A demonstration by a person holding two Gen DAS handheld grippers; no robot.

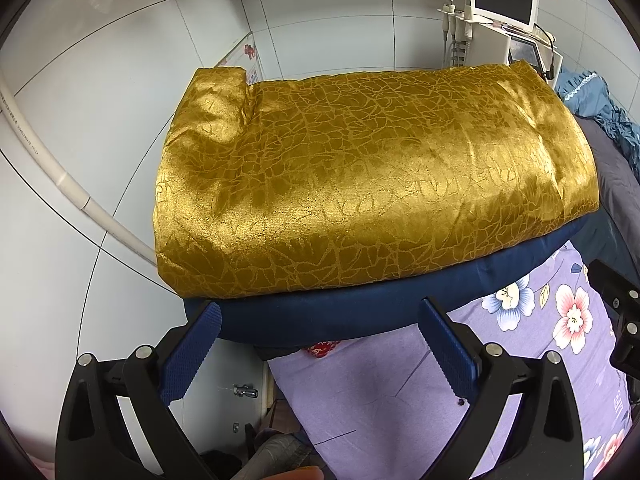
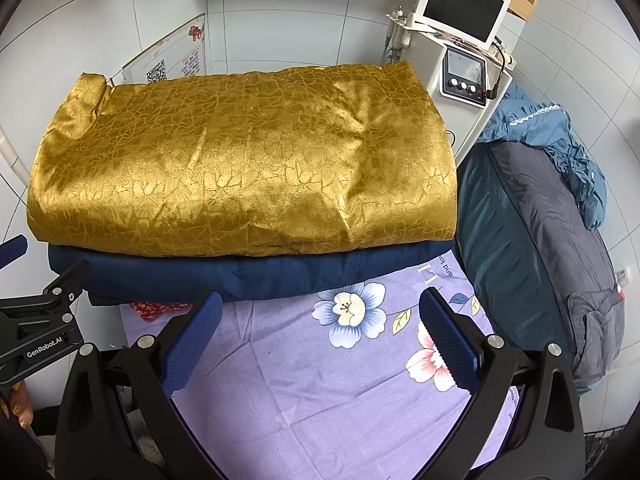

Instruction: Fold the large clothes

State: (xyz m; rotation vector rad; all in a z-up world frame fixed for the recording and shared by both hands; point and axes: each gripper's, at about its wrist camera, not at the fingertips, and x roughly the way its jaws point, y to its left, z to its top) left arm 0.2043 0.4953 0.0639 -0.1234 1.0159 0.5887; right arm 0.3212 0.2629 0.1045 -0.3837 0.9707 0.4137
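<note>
A folded gold patterned garment [image 1: 360,176] lies on top of a folded navy garment [image 1: 340,312] at the far side of a purple floral sheet [image 1: 400,392]. The same stack shows in the right wrist view, gold garment [image 2: 248,168] over navy garment [image 2: 256,276]. My left gripper [image 1: 320,320] is open and empty, its fingertips close to the navy garment's front edge. My right gripper [image 2: 320,312] is open and empty over the sheet [image 2: 320,380], just in front of the stack. The left gripper's body [image 2: 36,332] shows at the left of the right wrist view.
A grey and teal pile of clothes [image 2: 540,264] lies to the right of the stack. A white machine with a screen [image 2: 460,40] stands behind it against the tiled wall. A white pipe [image 1: 60,172] runs along the left wall. A small red cloth [image 2: 152,308] peeks from under the stack.
</note>
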